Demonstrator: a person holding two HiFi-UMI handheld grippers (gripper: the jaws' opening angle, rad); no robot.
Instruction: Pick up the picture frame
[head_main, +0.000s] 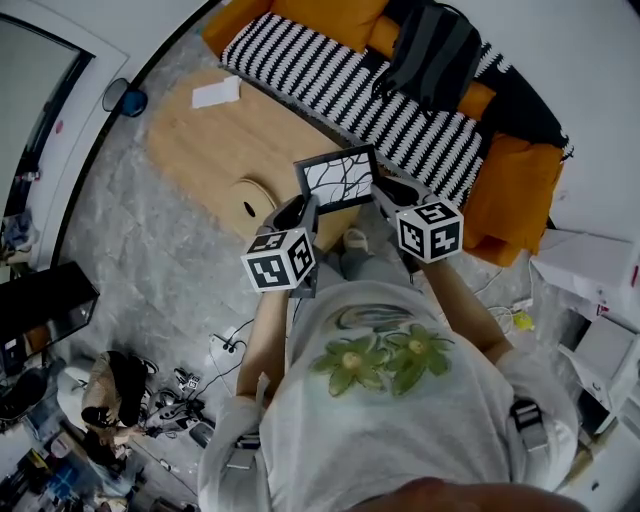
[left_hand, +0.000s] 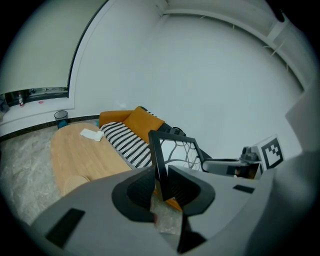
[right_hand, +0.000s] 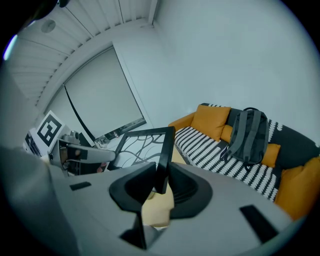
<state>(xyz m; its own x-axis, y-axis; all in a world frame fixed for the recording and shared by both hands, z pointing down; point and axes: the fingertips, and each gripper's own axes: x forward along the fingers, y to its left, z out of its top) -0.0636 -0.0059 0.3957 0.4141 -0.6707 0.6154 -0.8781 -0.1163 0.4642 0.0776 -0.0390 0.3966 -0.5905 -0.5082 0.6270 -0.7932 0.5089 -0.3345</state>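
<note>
The picture frame (head_main: 338, 178) hangs in the air above the near end of the oval wooden coffee table (head_main: 215, 140), clear of its top. It is black-rimmed with a white-and-black branch pattern, and it tilts so its face looks up toward the person.

The left gripper (head_main: 300, 210) is clenched on the frame's left rim. In the left gripper view the rim (left_hand: 157, 160) stands pinched between the two dark pads of that gripper (left_hand: 160, 182). The right gripper (head_main: 388, 192) is clamped the same way on the opposite rim. The right gripper view shows the rim (right_hand: 164, 157) squeezed between its own pads (right_hand: 161, 182).

A white folded cloth (head_main: 216, 92) lies on the table's far end. Along the table's far side runs an orange sofa (head_main: 520, 190) draped with a black-and-white striped throw (head_main: 350, 90). A dark backpack (head_main: 430, 50) sits on the sofa.
</note>
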